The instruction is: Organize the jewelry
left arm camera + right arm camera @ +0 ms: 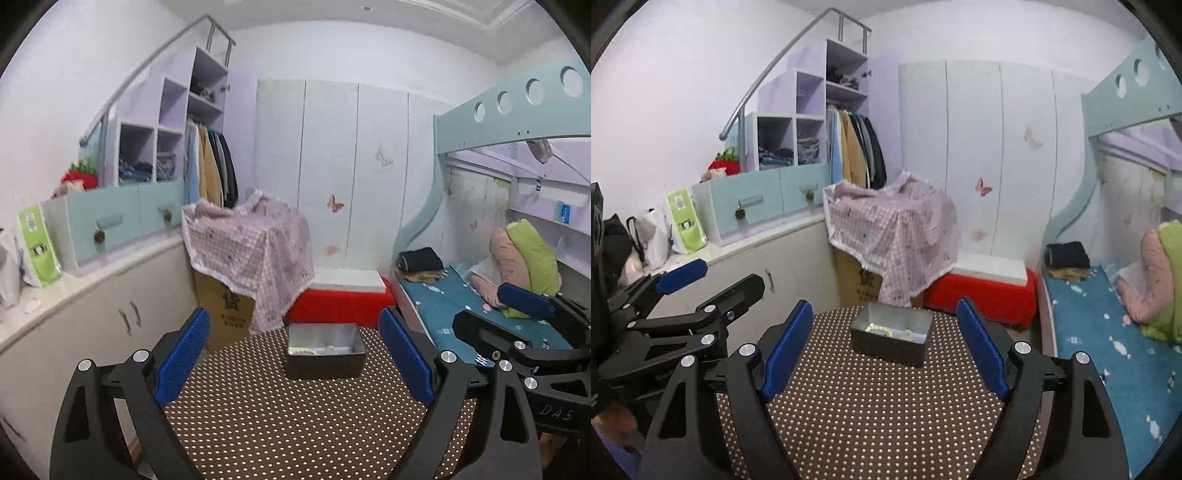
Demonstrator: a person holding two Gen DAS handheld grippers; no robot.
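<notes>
Left wrist view: left tool (295,354) spread wide, nothing between its pads, hovering over the dotted table (280,424). Right tool (886,347) likewise wide and empty. Farther on, near the table's back edge, a dark open box (325,360) holds pale beaded jewelry (303,350) against its near wall; other small pieces inside too blurred to identify. Risks, as judged: the beads lie low behind the wall, so a reaching pad could strike the rim and push the light box toward the edge; a strand could slip or snag on lifting.
</notes>
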